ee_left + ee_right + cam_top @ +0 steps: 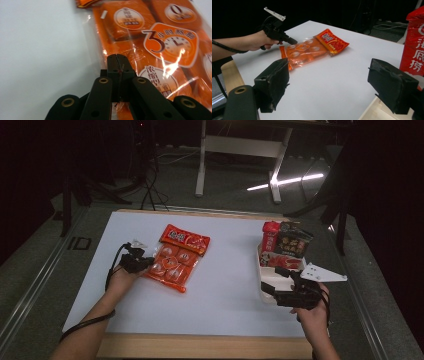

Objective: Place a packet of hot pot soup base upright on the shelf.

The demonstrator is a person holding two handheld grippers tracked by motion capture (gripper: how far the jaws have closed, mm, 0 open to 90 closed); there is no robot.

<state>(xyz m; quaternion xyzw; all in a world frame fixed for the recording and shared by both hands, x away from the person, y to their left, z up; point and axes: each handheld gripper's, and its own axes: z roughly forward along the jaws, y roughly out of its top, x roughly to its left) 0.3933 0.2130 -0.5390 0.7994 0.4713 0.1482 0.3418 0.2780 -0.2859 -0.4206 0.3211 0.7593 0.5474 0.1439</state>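
Note:
A clear packet of orange blocks (171,265) lies on the white table, with a red snack bag (185,239) lapping its far end. My left gripper (146,262) is at the packet's left edge, its jaws shut on the packet's clear film (97,52); a thin reddish sliver shows between the jaws. The right gripper view has the orange packet (303,52), the red bag (332,41) and the left gripper (293,40). My right gripper (275,281) hangs wide open over the near end of a white tray (261,266), nothing between its fingers (273,82).
The tray holds a tall red packet (270,241) and a dark packet (293,242), standing upright; the red packet (415,42) rises close to my right jaw. Bare white table (225,285) lies between the two hands. A wooden rim (200,345) runs along the near edge.

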